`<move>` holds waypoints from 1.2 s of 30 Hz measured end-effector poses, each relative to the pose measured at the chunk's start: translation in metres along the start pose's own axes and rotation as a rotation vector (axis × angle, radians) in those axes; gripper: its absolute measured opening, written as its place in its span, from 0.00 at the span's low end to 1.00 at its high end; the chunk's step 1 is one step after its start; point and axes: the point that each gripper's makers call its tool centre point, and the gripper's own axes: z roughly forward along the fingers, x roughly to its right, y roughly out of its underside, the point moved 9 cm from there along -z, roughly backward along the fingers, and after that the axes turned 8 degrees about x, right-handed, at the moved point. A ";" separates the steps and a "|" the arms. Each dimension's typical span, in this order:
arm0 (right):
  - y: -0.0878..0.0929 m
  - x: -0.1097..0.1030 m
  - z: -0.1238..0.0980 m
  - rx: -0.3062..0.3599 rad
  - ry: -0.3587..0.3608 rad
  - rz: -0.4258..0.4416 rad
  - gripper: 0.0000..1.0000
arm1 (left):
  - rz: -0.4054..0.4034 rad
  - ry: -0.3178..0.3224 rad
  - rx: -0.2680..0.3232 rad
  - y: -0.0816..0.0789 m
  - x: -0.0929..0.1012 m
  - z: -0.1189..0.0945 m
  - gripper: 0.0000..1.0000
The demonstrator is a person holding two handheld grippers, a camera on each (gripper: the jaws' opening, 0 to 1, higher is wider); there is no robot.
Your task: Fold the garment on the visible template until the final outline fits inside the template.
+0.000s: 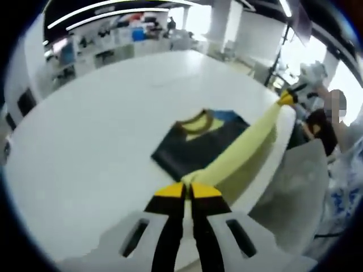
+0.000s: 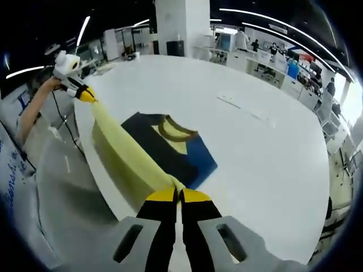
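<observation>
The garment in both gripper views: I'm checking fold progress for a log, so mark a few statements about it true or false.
1. The left gripper is shut on the pale yellow part of the garment. True.
2. The right gripper hangs open, apart from the cloth. False: it is shut on the same yellow part.
3. The yellow part is stretched between the two grippers. True.
4. The dark navy part of the garment with the olive-yellow neckband is lifted off the round white table. False: it lies flat on it.
5. A blue sheet shows at the navy part's edge. True.
</observation>
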 end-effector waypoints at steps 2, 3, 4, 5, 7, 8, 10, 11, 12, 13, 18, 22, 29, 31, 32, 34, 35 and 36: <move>-0.002 0.003 0.003 0.002 0.003 -0.002 0.03 | 0.010 -0.008 -0.006 -0.003 -0.004 0.004 0.00; -0.004 0.005 0.006 0.001 0.003 -0.005 0.03 | 0.019 -0.013 -0.007 -0.005 -0.007 0.008 0.00; -0.005 0.006 0.008 0.002 0.005 -0.009 0.03 | 0.022 -0.014 -0.008 -0.007 -0.009 0.010 0.00; -0.005 0.007 0.009 0.002 0.007 -0.011 0.03 | 0.023 -0.016 -0.007 -0.008 -0.010 0.012 0.00; -0.008 0.012 0.014 0.003 0.017 -0.013 0.03 | 0.039 -0.027 -0.010 -0.011 -0.015 0.019 0.00; -0.009 0.013 0.015 0.004 0.019 -0.012 0.03 | 0.045 -0.031 -0.010 -0.012 -0.017 0.021 0.00; -0.009 0.015 0.018 0.003 0.017 -0.008 0.03 | 0.055 -0.036 -0.011 -0.014 -0.020 0.025 0.00; -0.010 0.016 0.020 0.005 0.017 -0.009 0.03 | 0.068 -0.044 -0.008 -0.015 -0.023 0.029 0.00; -0.010 0.020 0.022 0.006 0.018 -0.008 0.03 | 0.073 -0.049 -0.013 -0.015 -0.024 0.032 0.00; -0.010 0.021 0.023 0.006 0.018 -0.008 0.03 | 0.075 -0.051 -0.017 -0.014 -0.023 0.034 0.00; -0.007 0.029 0.037 -0.011 0.033 -0.018 0.03 | 0.087 -0.061 -0.025 -0.014 -0.029 0.049 0.00; -0.005 0.035 0.047 -0.021 0.038 -0.018 0.03 | 0.091 -0.070 -0.036 -0.014 -0.034 0.058 0.00; -0.001 0.043 0.059 -0.032 0.046 -0.005 0.03 | 0.075 -0.079 -0.040 -0.016 -0.043 0.071 0.00; 0.000 0.045 0.062 -0.035 0.048 0.002 0.03 | 0.072 -0.081 -0.038 -0.016 -0.045 0.075 0.00; 0.000 0.046 0.064 -0.037 0.048 0.004 0.03 | 0.069 -0.081 -0.039 -0.016 -0.047 0.077 0.00; 0.001 0.049 0.068 -0.038 0.053 0.004 0.03 | 0.069 -0.087 -0.037 -0.017 -0.049 0.082 0.00; 0.002 0.050 0.070 -0.039 0.054 0.005 0.03 | 0.067 -0.087 -0.038 -0.017 -0.050 0.082 0.00; 0.002 0.052 0.072 -0.040 0.055 0.006 0.03 | 0.060 -0.085 -0.045 -0.016 -0.051 0.086 0.00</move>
